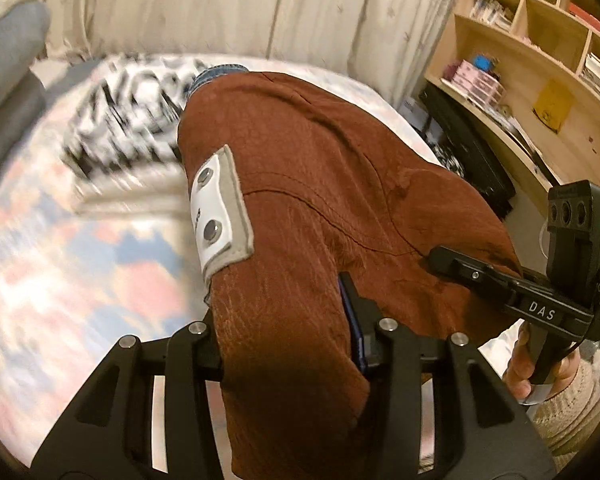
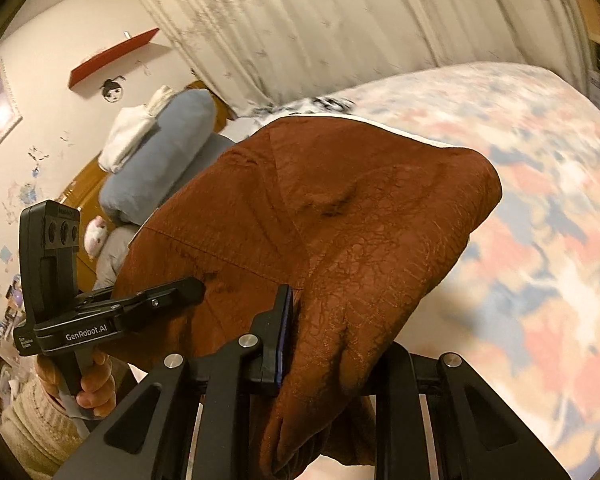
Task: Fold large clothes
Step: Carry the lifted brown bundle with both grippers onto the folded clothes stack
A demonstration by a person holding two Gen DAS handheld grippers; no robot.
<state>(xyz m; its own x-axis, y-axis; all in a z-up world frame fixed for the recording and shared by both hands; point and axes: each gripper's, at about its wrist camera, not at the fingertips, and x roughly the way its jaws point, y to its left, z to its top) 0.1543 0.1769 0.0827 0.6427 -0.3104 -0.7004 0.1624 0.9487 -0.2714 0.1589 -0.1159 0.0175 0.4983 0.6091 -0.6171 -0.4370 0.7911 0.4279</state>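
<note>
A large rust-brown jacket (image 1: 320,184) with a white snap tab (image 1: 216,210) hangs above the bed, held up between both grippers. My left gripper (image 1: 288,332) is shut on its left part, the cloth bunched between the fingers. My right gripper (image 2: 332,344) is shut on the other part of the same jacket (image 2: 340,208). The right gripper also shows in the left wrist view (image 1: 452,260), touching the cloth. The left gripper also shows in the right wrist view (image 2: 188,292). The far fingertips are hidden by cloth.
The bed (image 2: 520,200) with a pink, blue and white cover lies below. A black-and-white patterned garment (image 1: 128,120) and denim (image 1: 216,74) lie at the far side. Grey-blue pillows (image 2: 160,152) and curtains (image 1: 228,8) are behind. Wooden shelves (image 1: 540,60) stand at right.
</note>
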